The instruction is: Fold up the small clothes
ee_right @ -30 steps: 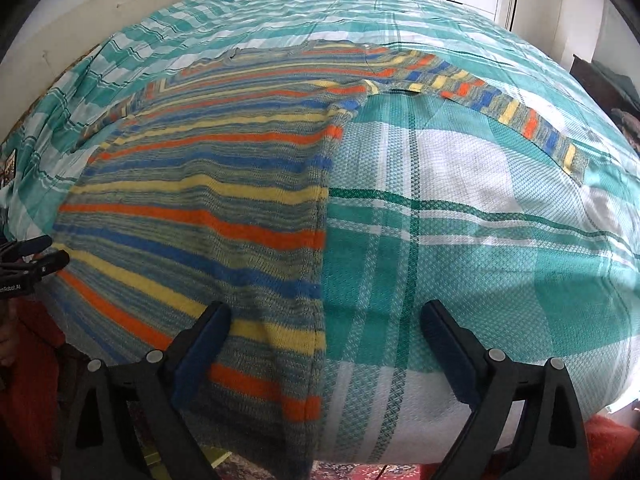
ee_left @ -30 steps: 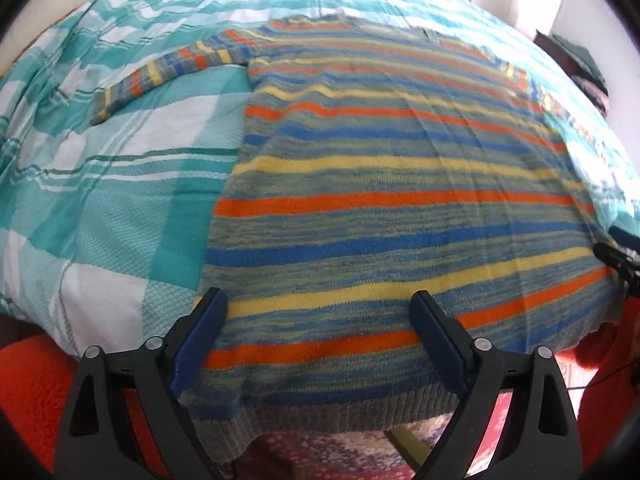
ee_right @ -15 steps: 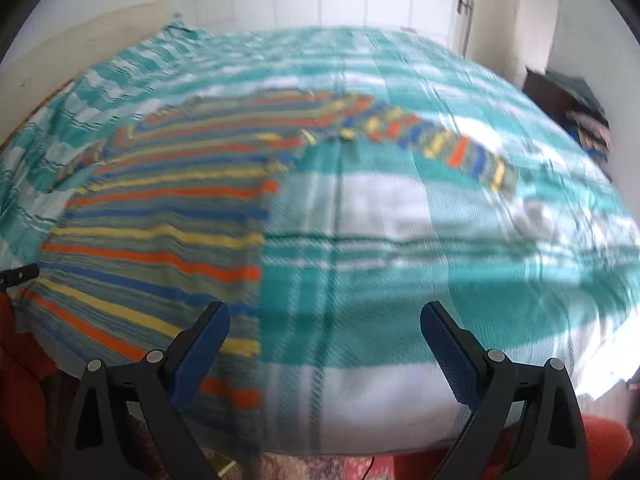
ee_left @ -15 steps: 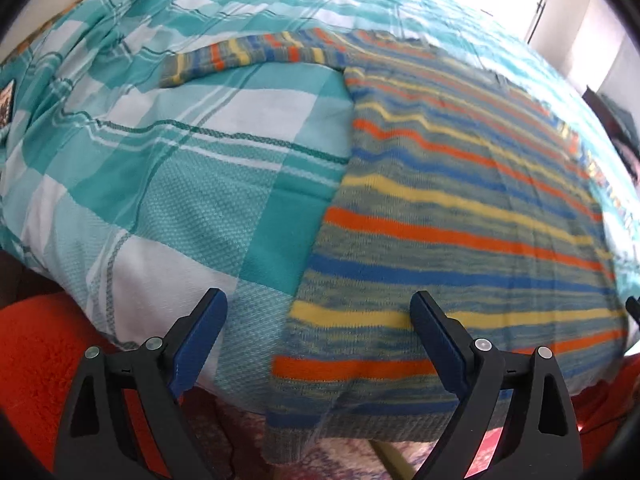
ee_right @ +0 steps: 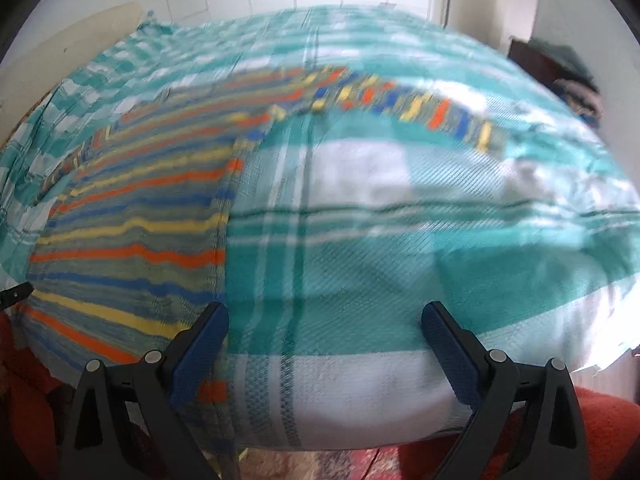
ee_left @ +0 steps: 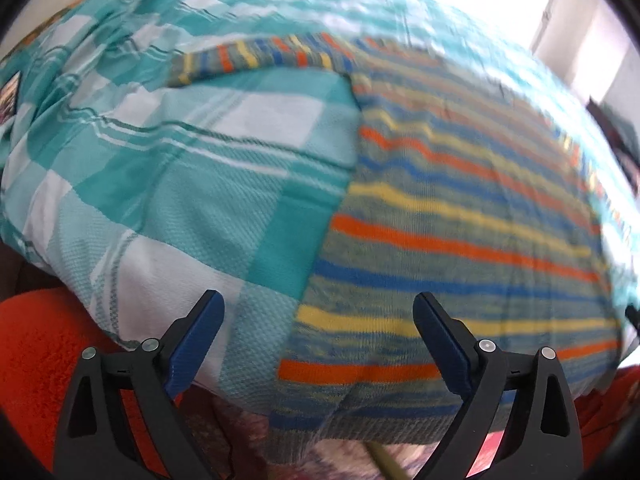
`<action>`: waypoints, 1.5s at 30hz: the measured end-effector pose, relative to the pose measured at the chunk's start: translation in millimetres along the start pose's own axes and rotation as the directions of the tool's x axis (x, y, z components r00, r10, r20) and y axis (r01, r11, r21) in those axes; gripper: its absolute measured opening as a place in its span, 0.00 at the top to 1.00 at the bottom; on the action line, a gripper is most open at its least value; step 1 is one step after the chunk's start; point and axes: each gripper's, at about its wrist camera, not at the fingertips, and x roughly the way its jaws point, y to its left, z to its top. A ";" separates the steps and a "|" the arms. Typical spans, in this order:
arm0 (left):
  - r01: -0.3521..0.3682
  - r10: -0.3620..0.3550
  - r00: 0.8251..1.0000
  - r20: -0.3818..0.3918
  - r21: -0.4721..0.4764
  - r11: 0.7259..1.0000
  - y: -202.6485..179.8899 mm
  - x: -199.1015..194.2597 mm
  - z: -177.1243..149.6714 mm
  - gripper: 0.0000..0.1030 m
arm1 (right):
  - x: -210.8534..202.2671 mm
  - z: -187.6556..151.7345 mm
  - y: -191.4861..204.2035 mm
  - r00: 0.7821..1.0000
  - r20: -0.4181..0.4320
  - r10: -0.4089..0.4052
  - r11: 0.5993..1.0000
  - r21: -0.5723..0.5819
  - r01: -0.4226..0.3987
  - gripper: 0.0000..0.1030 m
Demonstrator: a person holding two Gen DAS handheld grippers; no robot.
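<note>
A striped knit sweater (ee_left: pixel 460 216) in orange, blue, yellow and grey lies flat on the bed, hem hanging over the near edge. Its left sleeve (ee_left: pixel 256 56) stretches out to the left. In the right wrist view the sweater (ee_right: pixel 136 240) fills the left side and its right sleeve (ee_right: pixel 420 108) reaches right. My left gripper (ee_left: pixel 318 320) is open and empty, just short of the sweater's lower left corner. My right gripper (ee_right: pixel 324 328) is open and empty, over the bedspread just right of the sweater's right side edge.
The bed is covered by a teal and white checked bedspread (ee_left: pixel 160 184), also in the right wrist view (ee_right: pixel 400 248). An orange-red cloth (ee_left: pixel 36 360) lies below the bed's near edge. A dark cabinet with piled clothes (ee_right: pixel 560 68) stands at the far right by white wardrobe doors.
Both grippers have swung outward: the left view shifted left, so the sweater's left edge is now central. The right view shifted right and back, showing more bedspread. Both stay open.
</note>
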 end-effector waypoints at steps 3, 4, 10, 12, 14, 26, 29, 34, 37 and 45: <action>0.008 -0.007 1.000 0.021 -0.054 0.998 10.5 -4.0 4.3 0.07 | -19.4 4.1 5.4 0.995 0.094 -0.014 0.999 -0.033 0.017 0.06; 0.004 -0.003 1.000 0.013 -0.066 0.998 13.5 -2.4 5.1 0.07 | -22.0 4.9 8.1 0.994 0.108 -0.012 0.999 -0.047 0.017 0.06; -0.073 0.072 0.996 -0.055 -0.016 0.997 8.9 14.6 1.0 0.07 | -3.5 0.2 15.5 1.000 0.014 0.008 0.997 -0.072 -0.007 0.06; -0.103 0.104 0.993 -0.054 0.021 0.994 2.5 16.1 -1.9 0.06 | 9.7 -3.7 12.1 0.999 -0.051 0.003 0.998 -0.062 -0.006 0.06; -0.112 0.114 0.992 -0.055 0.028 0.993 0.3 16.7 -1.8 0.05 | 19.4 -7.1 6.2 0.995 -0.095 0.018 0.999 -0.034 -0.021 0.06; -0.083 0.086 0.995 0.052 -0.067 0.994 13.6 -12.5 9.1 0.06 | -0.3 5.0 -24.5 0.986 -0.017 0.166 0.977 0.141 -0.162 0.05; -0.110 0.117 0.989 0.094 -0.081 0.991 17.7 -15.0 13.4 0.06 | -7.0 32.2 -68.9 0.966 0.078 0.247 0.924 0.283 -0.259 0.05; -0.131 0.138 0.987 0.080 -0.083 0.988 18.1 -5.0 14.8 0.06 | 22.6 83.5 -171.8 0.971 0.122 0.204 0.836 0.494 -0.237 0.07; -0.153 0.157 0.985 0.065 -0.067 0.986 16.8 2.0 12.6 0.06 | 61.3 105.4 -222.6 0.980 0.073 0.186 0.789 0.583 -0.193 0.22; -0.207 0.208 0.978 0.028 -0.042 0.977 15.4 13.5 9.5 0.06 | 161.1 135.4 -253.3 0.949 -0.033 0.313 0.700 0.684 -0.207 0.34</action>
